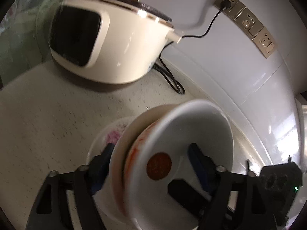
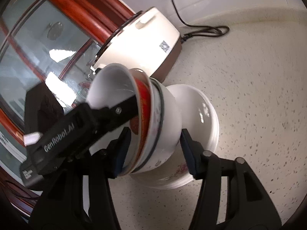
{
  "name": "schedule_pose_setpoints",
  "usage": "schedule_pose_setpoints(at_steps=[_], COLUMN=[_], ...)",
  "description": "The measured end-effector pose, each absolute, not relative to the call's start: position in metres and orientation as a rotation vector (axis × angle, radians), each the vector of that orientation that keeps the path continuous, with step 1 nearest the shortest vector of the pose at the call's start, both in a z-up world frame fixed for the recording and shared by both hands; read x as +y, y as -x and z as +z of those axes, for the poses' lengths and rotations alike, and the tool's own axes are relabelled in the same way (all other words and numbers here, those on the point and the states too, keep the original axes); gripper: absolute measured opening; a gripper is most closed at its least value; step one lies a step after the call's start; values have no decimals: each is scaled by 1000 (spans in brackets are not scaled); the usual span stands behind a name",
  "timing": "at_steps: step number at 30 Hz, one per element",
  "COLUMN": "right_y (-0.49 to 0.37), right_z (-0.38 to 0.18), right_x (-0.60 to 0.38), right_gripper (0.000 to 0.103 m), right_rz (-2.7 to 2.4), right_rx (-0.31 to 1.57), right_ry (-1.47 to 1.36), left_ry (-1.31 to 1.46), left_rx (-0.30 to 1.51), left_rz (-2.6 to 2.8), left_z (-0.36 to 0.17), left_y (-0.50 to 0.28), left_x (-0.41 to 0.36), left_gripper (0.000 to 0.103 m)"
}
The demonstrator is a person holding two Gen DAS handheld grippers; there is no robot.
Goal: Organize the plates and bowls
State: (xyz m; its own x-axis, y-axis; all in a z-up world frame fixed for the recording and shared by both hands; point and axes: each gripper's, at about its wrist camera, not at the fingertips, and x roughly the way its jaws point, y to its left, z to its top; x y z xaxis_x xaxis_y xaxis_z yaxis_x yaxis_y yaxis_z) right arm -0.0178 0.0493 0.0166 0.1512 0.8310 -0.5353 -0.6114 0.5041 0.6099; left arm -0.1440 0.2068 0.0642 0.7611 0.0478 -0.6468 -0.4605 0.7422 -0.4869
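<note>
A tilted stack of bowls (image 2: 163, 126) leans over a pile of white plates (image 2: 209, 126) on the speckled counter. The inner bowl (image 1: 191, 134) is white with a red disc (image 1: 158, 166) on its floor, the middle one has an orange pattern, and the outer one is cream. My right gripper (image 2: 154, 149) is shut on the stack, one pad in the bowl mouth and the other against the outer bowl. My left gripper (image 1: 150, 163) straddles the stack's wall, with its right pad (image 1: 197, 161) inside the white bowl and apart from the wall. A plate with a pink flower (image 1: 113, 137) lies underneath.
A cream rice cooker (image 1: 107, 44) stands behind the dishes, its black cord (image 1: 172, 80) looping on the counter to a wall socket (image 1: 228, 2). A white wall runs along the right. A wood-framed window (image 2: 57, 38) is beside the cooker (image 2: 142, 44).
</note>
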Motion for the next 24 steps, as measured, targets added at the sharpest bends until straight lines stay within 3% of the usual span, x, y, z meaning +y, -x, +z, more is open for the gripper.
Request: schedule_pose_setpoints(at_steps=[7,10,12,24], right_y=[31,38,41,52], right_z=[28,40,47,52], right_x=[50,44,39,-3], right_gripper=[67,74,80,89], right_rz=[962,899,850,957], right_rx=[833,711,641,520], right_ry=[-116,-65,-26,-110], left_ry=[680,685,659,406], left_rx=[654,610,592,509], left_rz=[325,310,320,395], left_z=[58,60,63,95], left_y=[141,142,142,187], left_x=[209,210,209,180], left_gripper=[89,103,103,103])
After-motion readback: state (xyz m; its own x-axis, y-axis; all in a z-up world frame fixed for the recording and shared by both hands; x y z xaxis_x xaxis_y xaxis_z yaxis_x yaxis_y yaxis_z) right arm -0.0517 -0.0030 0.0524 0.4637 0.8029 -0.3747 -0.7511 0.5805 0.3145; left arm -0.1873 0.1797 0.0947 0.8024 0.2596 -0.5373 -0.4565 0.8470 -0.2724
